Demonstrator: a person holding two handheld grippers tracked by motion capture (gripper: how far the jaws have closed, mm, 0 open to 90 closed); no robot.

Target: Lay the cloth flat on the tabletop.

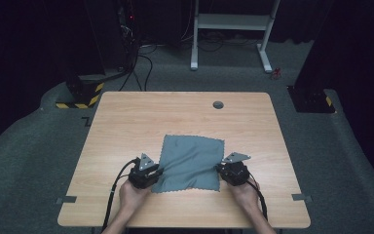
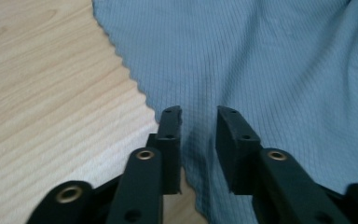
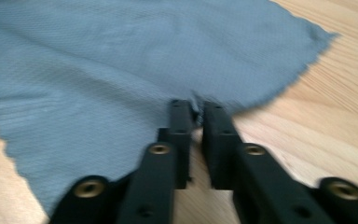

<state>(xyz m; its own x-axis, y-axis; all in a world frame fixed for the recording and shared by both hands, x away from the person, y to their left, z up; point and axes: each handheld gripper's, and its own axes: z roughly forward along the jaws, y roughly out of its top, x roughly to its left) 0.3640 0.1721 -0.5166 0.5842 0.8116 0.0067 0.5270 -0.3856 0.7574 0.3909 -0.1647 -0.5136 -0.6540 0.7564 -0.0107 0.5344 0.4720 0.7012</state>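
A grey-blue cloth (image 1: 191, 163) lies spread on the wooden bench (image 1: 126, 122), just toward six o'clock of its middle. The left tongs (image 1: 157, 172) sit at the cloth's eight o'clock corner; in the left gripper view the jaws stand apart over the fabric (image 2: 261, 70), a strip of it showing between them. The right tongs (image 1: 220, 168) meet the cloth's four o'clock edge; in the right gripper view (image 3: 196, 112) the jaws are nearly together, pinching the zigzag hem (image 3: 121, 70).
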